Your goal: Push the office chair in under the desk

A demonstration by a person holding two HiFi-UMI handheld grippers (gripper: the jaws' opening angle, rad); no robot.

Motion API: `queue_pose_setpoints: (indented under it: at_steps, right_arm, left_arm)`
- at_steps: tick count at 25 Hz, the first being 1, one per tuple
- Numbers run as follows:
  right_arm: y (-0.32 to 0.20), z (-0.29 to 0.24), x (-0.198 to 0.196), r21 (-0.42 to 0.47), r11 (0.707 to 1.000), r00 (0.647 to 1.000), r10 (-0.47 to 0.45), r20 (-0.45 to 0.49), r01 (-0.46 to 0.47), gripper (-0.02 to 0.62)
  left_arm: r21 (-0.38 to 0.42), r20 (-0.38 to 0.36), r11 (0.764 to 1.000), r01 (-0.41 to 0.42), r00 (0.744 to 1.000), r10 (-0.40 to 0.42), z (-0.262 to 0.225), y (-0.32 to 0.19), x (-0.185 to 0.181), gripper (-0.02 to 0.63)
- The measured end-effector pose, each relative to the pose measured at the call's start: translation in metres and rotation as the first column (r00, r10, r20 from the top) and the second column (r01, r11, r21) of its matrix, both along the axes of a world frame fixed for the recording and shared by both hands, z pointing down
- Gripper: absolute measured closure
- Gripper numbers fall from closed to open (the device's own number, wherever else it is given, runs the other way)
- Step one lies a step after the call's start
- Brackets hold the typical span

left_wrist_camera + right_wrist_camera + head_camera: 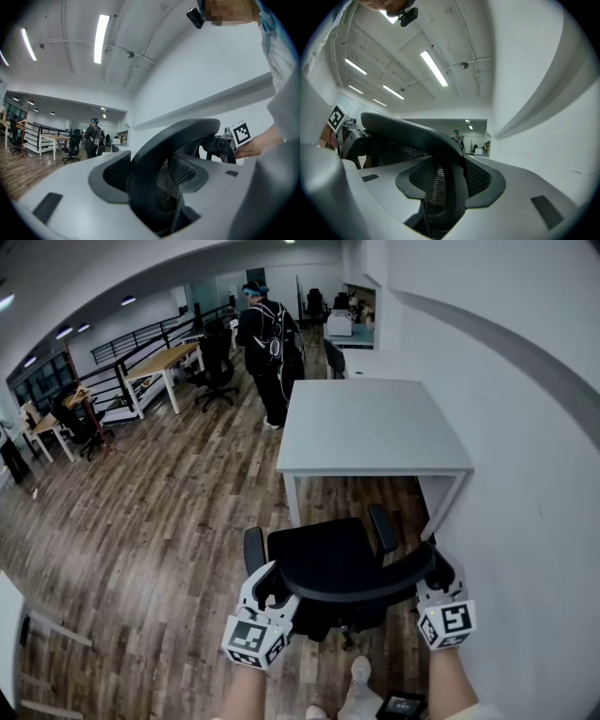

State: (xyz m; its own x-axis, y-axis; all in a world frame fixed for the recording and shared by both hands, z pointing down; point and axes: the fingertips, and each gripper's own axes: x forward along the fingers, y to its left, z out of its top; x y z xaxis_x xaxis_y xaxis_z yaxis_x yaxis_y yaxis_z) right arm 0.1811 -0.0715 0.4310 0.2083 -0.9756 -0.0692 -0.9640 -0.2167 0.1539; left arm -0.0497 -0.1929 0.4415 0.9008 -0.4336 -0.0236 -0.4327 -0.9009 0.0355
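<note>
The push is under way but far from finished. The black office chair (328, 563) faces the white desk (375, 427), which stands against the wall on the right. Its seat lies almost wholly out on the wood floor (169, 512). Only the seat's front edge and the tip of the right armrest (382, 526) come near the opening between the desk legs, and nothing of the chair looks tucked beneath the top yet. The left gripper (270, 589) pinches the left end of the curved backrest (361, 585), and the right gripper (437, 579) pinches its right end. In each gripper view the dark frame and mesh run between the two jaws, with the pads closed against them. What is left, as I judge it, is most of the travel: rolling the chair straight forward until the seat goes under the top, keeping the armrests clear of the desk legs. Another person (264, 343) stands well beyond the desk.
</note>
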Motion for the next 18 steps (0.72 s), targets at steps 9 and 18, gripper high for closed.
queue_pose_setpoints:
  at_steps: [9,18]
  right_arm:
    - [0.002,-0.003,0.032,0.003,0.999,0.999,0.048,0.009,-0.048,0.408]
    - [0.0,-0.004,0.059,-0.008,0.997,0.997,0.076,-0.003,-0.076,0.408]
  left_arm:
    - [0.004,-0.003,0.999,-0.047,0.999,0.047,-0.001,-0.009,0.038,0.365]
    - [0.002,-0.003,0.997,-0.077,0.997,0.077,-0.005,-0.021,0.071,0.365]
